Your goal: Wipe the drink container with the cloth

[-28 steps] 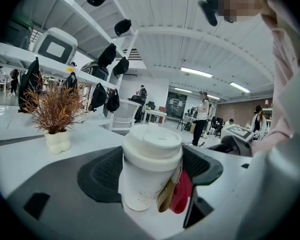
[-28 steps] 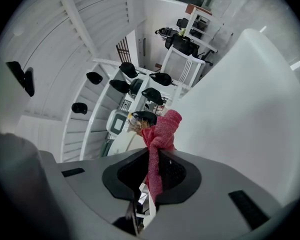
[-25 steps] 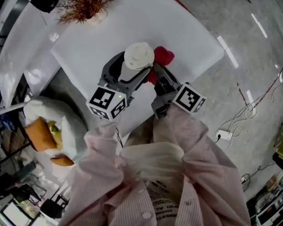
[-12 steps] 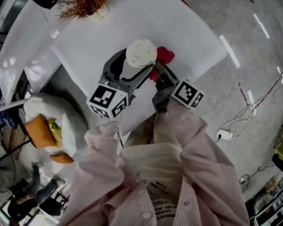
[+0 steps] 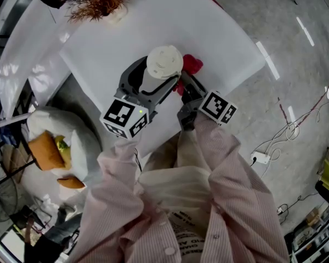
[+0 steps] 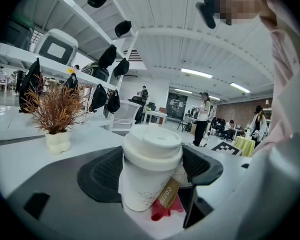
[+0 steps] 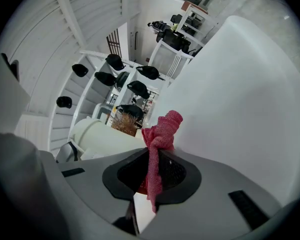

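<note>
text seen: "COFFEE" | printed on: brown label of white cup | shirt print: can't really be read

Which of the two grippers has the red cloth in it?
The right gripper: its jaws are shut on the red cloth, while the left gripper clasps the white lidded coffee cup instead.

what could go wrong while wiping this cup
The left hand-held gripper clamps the cup near its lid; a hard push might dent it or pop the lid. The right hand-held gripper pinches only a thin fold of the red cloth, so rubbing could tug it loose.
</note>
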Action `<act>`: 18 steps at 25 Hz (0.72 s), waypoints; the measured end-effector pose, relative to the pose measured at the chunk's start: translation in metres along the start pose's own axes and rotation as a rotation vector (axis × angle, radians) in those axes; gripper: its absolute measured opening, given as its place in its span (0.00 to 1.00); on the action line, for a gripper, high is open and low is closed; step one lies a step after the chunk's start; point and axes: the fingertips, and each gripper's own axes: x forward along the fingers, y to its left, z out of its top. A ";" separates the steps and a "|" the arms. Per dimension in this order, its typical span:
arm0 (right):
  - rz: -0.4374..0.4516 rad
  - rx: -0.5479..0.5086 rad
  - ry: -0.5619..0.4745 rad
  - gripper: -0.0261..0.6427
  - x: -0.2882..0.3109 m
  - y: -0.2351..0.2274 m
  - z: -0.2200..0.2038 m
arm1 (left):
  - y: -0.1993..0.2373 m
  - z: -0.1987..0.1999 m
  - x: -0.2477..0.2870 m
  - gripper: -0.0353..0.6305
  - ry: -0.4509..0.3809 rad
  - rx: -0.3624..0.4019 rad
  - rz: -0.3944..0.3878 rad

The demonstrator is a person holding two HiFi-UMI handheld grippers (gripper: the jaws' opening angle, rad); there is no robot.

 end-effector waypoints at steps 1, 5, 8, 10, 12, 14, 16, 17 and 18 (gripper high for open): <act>-0.001 -0.005 0.007 0.10 0.000 0.000 0.000 | 0.000 0.000 0.000 0.61 0.001 0.000 -0.001; -0.003 -0.023 0.035 0.10 -0.002 0.001 0.005 | 0.000 -0.001 0.000 0.61 0.012 -0.001 0.002; -0.010 -0.056 0.068 0.10 -0.005 0.002 0.010 | -0.001 -0.002 0.001 0.61 0.017 -0.004 0.003; -0.001 -0.082 0.108 0.10 -0.007 0.005 0.013 | -0.003 -0.002 0.001 0.61 0.022 -0.008 0.002; 0.014 -0.115 0.158 0.10 -0.008 0.010 0.017 | -0.003 -0.002 0.000 0.61 0.029 -0.012 -0.001; 0.027 -0.172 0.209 0.10 -0.006 0.017 0.024 | -0.003 -0.002 0.000 0.61 0.038 -0.015 -0.004; 0.044 -0.240 0.270 0.10 -0.001 0.025 0.032 | -0.002 -0.002 0.000 0.61 0.044 -0.020 -0.005; 0.057 -0.273 0.307 0.10 0.000 0.029 0.035 | -0.002 -0.002 0.000 0.61 0.047 -0.023 -0.005; 0.072 -0.304 0.347 0.10 0.002 0.033 0.038 | -0.002 -0.002 0.000 0.61 0.050 -0.026 -0.004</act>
